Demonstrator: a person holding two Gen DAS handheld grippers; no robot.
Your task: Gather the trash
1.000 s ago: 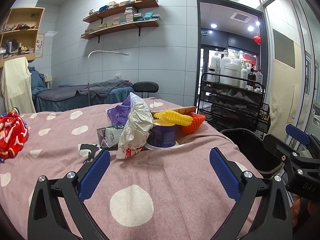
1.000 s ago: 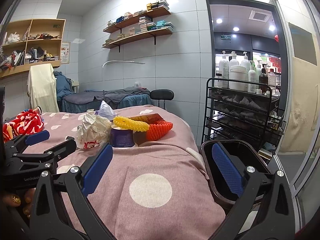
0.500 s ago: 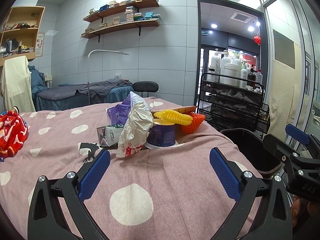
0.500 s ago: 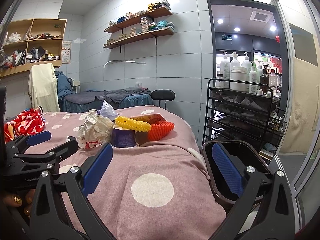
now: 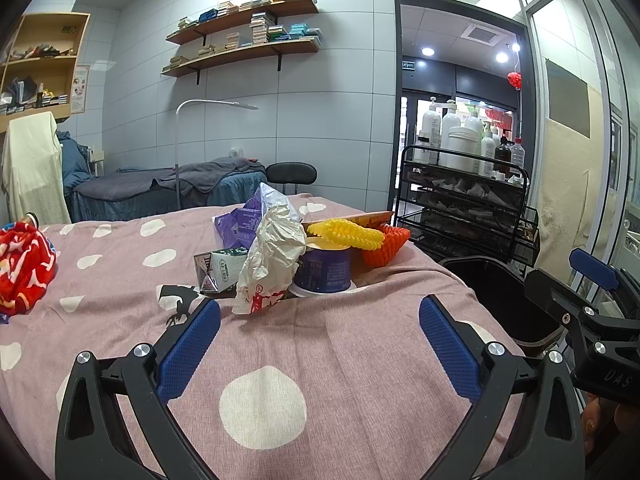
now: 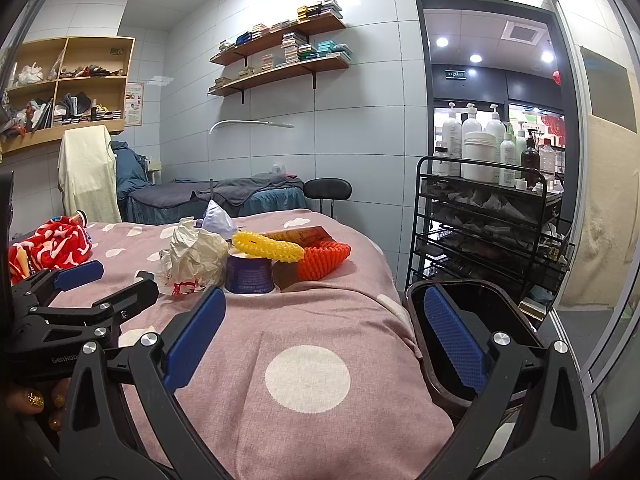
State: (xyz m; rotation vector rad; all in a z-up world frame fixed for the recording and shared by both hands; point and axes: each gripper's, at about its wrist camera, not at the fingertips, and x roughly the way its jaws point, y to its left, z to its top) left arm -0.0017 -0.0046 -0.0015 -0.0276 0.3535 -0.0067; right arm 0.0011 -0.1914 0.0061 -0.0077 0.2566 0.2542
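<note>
Hovering nearest the lens, left gripper [image 5: 319, 338]: blue-padded fingers spread wide, nothing between them, poised over a pink bedcover [image 5: 280, 360] with white spots. Right gripper [image 6: 326, 330]: likewise splayed and empty, one finger over the cover, the other in front of the bin; its black frame also shows at the right edge of the left wrist view. Black bin [image 6: 476, 340]: stands on the floor just beside the bed's right edge, mouth open. Trash cluster, mid-bed, ahead of both grippers: crumpled white wrapper [image 5: 272, 256] with red print, leaning against a purple cup [image 5: 324, 270]; yellow ridged foam piece [image 5: 346, 233] lying across the cup's top; orange foam net [image 5: 382, 246] just behind and right of the cup; small printed carton [image 5: 220, 270] left of the wrapper; purple packet [image 5: 240, 226] behind it; flat orange-brown box [image 5: 370, 218] at the rear. Red patterned cloth [image 5: 22, 266]: bunched at the bed's left side, well apart from the trash. Black wire cart [image 5: 464, 208]: beyond the bin, bottles on top. Wall shelves [image 5: 240, 36]: farthest, stacked with small boxes.
</note>
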